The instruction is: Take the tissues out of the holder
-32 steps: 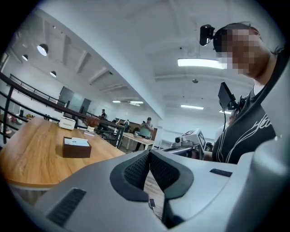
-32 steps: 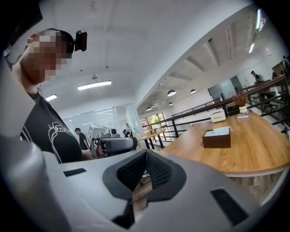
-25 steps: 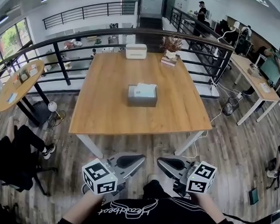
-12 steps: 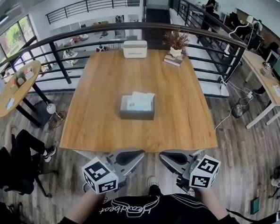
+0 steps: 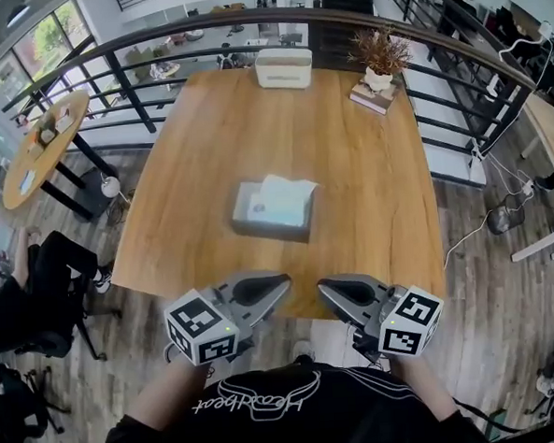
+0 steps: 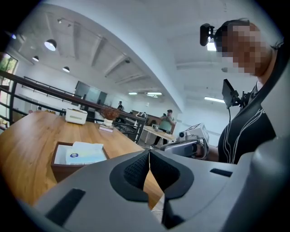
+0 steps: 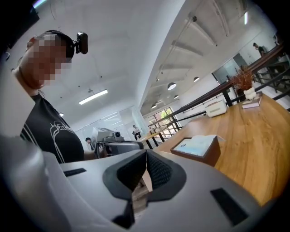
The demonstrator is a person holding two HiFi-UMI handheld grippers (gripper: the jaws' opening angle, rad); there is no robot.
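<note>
The person stood at the near edge of the wooden table point(image 5: 378, 182), holding both tools side by side and roughly level. The left gripper point(image 5: 283, 282) had its jaws pressed together on nothing, and the right gripper point(image 5: 324, 285) was closed and empty too. The tissues point(image 5: 280, 199) lay in the open top of the brown holder point(image 5: 259, 228) at mid-table, well ahead of both tools and untouched.

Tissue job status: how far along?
Done: nothing; the tissues sit in the holder on the table. In hand: nothing; left gripper and right gripper are shut and empty, at the table's near edge. To do: reach in, grip the tissues, lift them out.
</note>
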